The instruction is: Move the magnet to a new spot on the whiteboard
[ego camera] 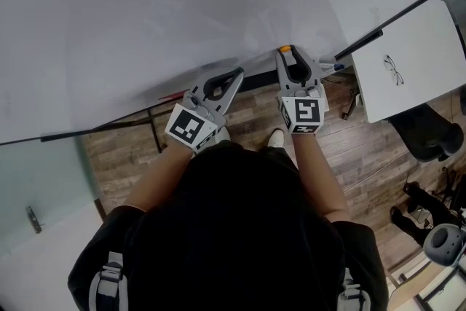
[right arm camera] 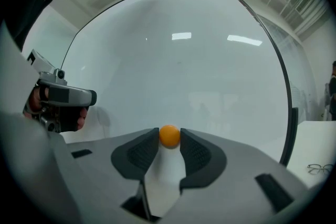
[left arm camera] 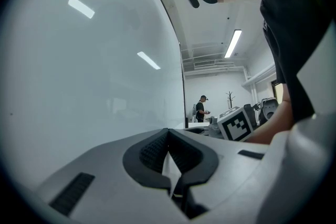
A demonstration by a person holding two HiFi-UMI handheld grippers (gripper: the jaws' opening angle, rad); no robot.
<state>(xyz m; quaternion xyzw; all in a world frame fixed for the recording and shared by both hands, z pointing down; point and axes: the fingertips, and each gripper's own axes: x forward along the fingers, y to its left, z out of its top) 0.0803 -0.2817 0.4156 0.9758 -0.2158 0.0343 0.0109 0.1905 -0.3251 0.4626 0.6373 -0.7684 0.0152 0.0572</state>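
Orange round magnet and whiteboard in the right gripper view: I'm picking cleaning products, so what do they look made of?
Small round orange magnet: probably plastic-capped, smooth and matte, evenly coloured with no sharp glints; any core is hidden.
Large white whiteboard: likely coated steel, glossy, since reflected light strips show in it and the magnet sits on it.

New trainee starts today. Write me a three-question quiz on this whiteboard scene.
1. The magnet is: A green, B orange, C blue?
2. True or false: the left gripper holds the magnet.
3. Which gripper has the magnet between its jaws, against the whiteboard?
Key: 1 B; 2 false; 3 right gripper.
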